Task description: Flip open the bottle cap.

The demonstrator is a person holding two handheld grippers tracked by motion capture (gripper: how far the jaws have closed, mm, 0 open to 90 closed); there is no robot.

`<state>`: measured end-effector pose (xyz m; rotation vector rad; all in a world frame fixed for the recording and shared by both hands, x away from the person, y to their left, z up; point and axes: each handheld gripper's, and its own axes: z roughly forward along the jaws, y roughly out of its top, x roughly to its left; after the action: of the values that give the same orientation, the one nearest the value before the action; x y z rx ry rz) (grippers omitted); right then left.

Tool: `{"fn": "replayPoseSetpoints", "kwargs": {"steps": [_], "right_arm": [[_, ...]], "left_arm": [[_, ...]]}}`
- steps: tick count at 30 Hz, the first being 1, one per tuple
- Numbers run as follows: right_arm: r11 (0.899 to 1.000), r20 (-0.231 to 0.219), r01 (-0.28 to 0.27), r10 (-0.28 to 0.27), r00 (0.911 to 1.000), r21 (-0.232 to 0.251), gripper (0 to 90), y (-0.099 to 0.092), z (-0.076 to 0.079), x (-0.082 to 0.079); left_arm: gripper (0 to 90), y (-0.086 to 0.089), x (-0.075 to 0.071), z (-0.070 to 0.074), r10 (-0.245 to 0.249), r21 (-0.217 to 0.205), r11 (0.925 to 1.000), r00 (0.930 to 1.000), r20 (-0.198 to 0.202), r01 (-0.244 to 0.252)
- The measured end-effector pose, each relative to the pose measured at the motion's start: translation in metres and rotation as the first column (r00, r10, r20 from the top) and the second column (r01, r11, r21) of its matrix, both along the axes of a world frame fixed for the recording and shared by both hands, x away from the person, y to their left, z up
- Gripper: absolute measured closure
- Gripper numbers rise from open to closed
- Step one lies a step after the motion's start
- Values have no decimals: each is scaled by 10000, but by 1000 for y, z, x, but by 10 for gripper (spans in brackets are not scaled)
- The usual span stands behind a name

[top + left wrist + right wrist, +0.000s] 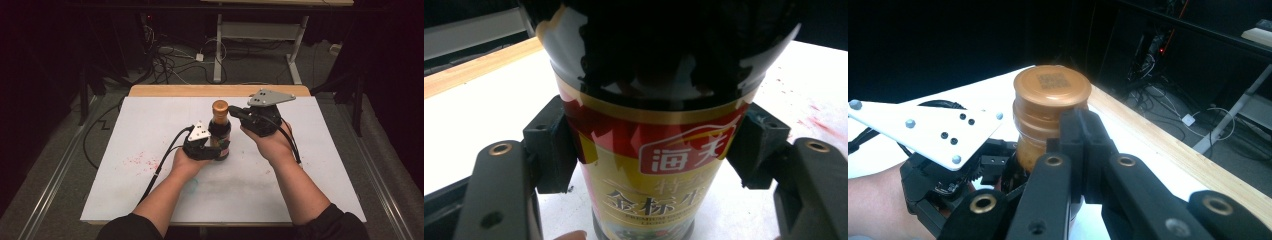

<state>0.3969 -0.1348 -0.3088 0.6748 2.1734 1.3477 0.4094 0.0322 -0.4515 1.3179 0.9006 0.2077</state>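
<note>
- Forearms (295, 190): nearest the camera in the high view, both enter from the bottom edge and converge toward mid-frame.
- Table (150, 200): white work surface occupying the centre of the high view, with a wooden strip along its upper edge and faint red specks at lower left of centre.
- Bottle (220, 131): dark glass sauce bottle, upright at the centre of the table. In the left gripper view its red and gold label sits mid-frame.
- Right gripper (236, 113): right of centre in the high view, beside the bottle neck. Jaws are fully closed against each other with nothing between them; in the right gripper view the tips sit in front of the cap.
- Left gripper (220, 149): left of centre, clamped on the bottle's lower body, with one pad (551, 150) pressing each side of the label.
- Cap (1052, 87): copper-coloured, upper centre of the right gripper view, bearing a printed square code on top.
</note>
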Motion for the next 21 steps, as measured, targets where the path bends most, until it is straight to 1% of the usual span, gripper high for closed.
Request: {"fn": "replayPoseSetpoints", "kwargs": {"steps": [1, 2, 3, 5, 6, 8, 9, 10, 12, 13, 14, 15, 16, 17, 18, 21], "right_arm": [[10000, 20, -13, 13, 10000, 17, 900, 0, 0, 0], [9999, 33, -31, 31, 10000, 156, 900, -1, 1, 0], [9999, -20, -46, 46, 10000, 120, 900, -1, 2, 0], [10000, 17, -12, 12, 10000, 31, 900, -1, 2, 0], [10000, -25, 47, -47, 10000, 37, 900, 0, 3, 0], [10000, -39, -13, 13, 10000, 31, 900, -1, 3, 1], [10000, -39, -13, 13, 10000, 31, 900, -1, 3, 1], [10000, -11, -11, 11, 10000, 0, 900, -1, 3, 0], [9999, 77, 15, -14, 10000, -112, 900, 1, 3, -1], [9999, 58, 36, -35, 10000, -104, 900, 1, 3, -2], [9999, 64, 46, -45, 10000, -120, 900, 2, 3, -2], [9999, 64, 46, -45, 10000, -120, 900, 2, 3, -2], [9999, 41, 47, -46, 10000, -136, 900, 2, 3, -2], [9999, 41, 47, -46, 10000, -136, 900, 2, 3, -2], [9999, 36, 54, -54, 10000, -148, 900, 2, 3, -2], [9998, 37, 86, -86, 10000, -170, 900, 2, 4, -2]], "left_arm": [[299, 0, 0, 0, 8, 12, 10000, 10000, -31, -8], [299, 0, 0, 0, 4, 6, 10000, 10000, -40, -3], [299, 0, 0, 0, 5, 21, 10000, 10000, -41, -4], [299, 0, 0, 0, 1, 22, 10000, 10000, -47, 0], [299, 6, 1, -1, -137, 839, 9964, 9999, 37, 134], [299, 6, 2, -1, -134, 878, 9961, 9999, 39, 130], [299, 0, 1, 0, 4, 81, 10000, 10000, -40, -4], [299, 0, 0, 0, 22, 46, 10000, 10000, -47, -22], [298, 0, 0, 0, 29, 49, 10000, 10000, -60, -28], [298, 6, 1, -1, -115, 879, 9961, 9999, 31, 112], [297, 5, 1, -1, -71, 798, 9968, 10000, 7, 70], [297, 0, 0, 0, 37, 88, 10000, 10000, -62, -36], [297, 0, 0, 0, 57, 30, 10000, 10000, -67, -57], [297, 0, 0, 0, 65, 26, 10000, 10000, -62, -65], [297, 5, 1, -1, -73, 822, 9966, 10000, 27, 70], [296, 5, 1, -1, -45, 787, 9969, 10000, 29, 43]]}}
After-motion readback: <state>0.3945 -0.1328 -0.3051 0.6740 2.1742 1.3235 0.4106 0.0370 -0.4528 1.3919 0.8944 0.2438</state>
